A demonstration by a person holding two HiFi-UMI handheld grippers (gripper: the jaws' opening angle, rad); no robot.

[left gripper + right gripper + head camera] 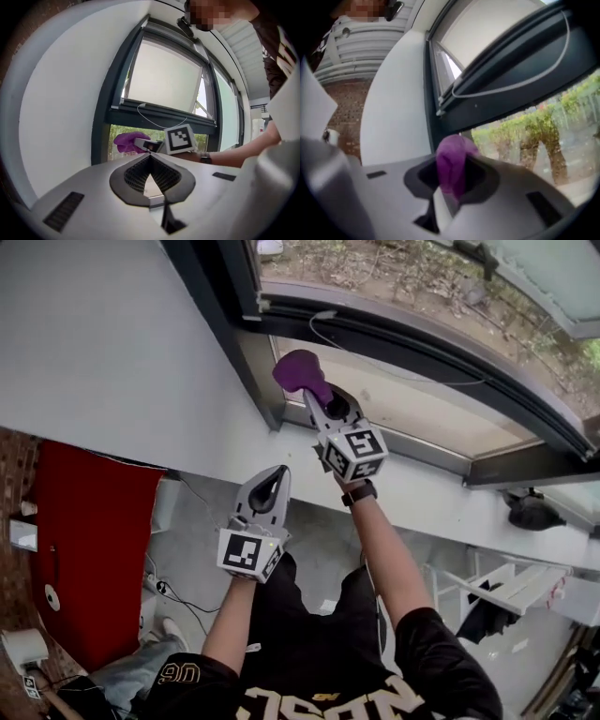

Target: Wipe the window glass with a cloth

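**Cloth at the lower pane, right gripper holding it: handling notes**

The crumpled purple cloth (298, 371) is up at the left end of the lower pane of window glass (422, 409), just beside the upright of the dark window frame (248, 343) and below the crossbar where a thin white cord (511, 84) hangs. I cannot tell from any view whether the wad is actually pressing on the pane or sits just short of it.

The right gripper (452, 176) is clamped on the cloth. Its own view shows the fabric bunched between the jaws, with a rounded lobe bulging out past the tips.

Handling, as I judge it:
- The cloth is light, soft and limp, and will fold and bunch rather than hold a flat face.
- Only the lobe ahead of the jaws would meet the glass. A grip near the middle of the wad, as here, leaves padding between the hard jaw tips and the pane.
- The glass is rigid, smooth and scratchable, so pressure should be light and the plastic tips kept off it.
- The cloth may drag or creep out of the pinch under a sideways stroke.

The left gripper (272, 486) hangs lower, in front of the white wall (112, 362) under the sill. Its jaws are pressed together with nothing between them.

The scene would fit either end of a wiping stroke.
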